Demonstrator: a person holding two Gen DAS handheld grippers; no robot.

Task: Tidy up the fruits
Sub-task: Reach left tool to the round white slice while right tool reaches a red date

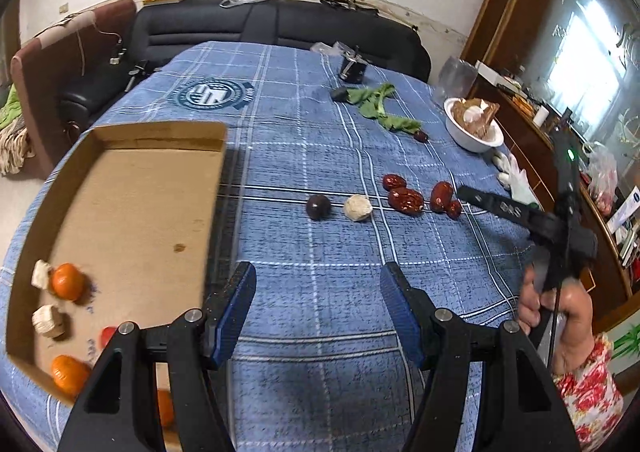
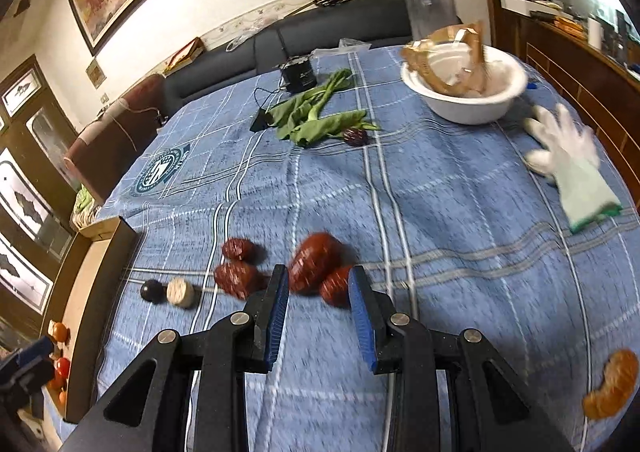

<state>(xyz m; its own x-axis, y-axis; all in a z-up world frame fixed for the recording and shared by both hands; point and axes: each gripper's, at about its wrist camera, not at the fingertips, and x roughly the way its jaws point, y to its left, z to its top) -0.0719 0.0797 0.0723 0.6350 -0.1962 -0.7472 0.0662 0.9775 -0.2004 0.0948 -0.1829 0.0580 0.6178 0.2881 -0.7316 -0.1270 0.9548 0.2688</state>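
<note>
Several red dates (image 1: 405, 199) lie in a row on the blue plaid cloth, with a dark round fruit (image 1: 318, 206) and a pale round one (image 1: 357, 207) to their left. My left gripper (image 1: 318, 302) is open and empty, near the cardboard tray (image 1: 160, 180) that holds oranges (image 1: 68, 281), pale pieces and a red fruit. My right gripper (image 2: 319, 284) is open, its fingertips on either side of two dates (image 2: 314, 262), just short of them. It also shows in the left wrist view (image 1: 464, 192). The dates look blurred.
A white bowl (image 2: 468, 108) with brown wrapping stands at the far right. Green leaves (image 2: 316, 112) and a dark fruit (image 2: 356, 136) lie behind. A white glove (image 2: 568, 160) lies on the right. An orange peel (image 2: 612, 384) is at the near right edge.
</note>
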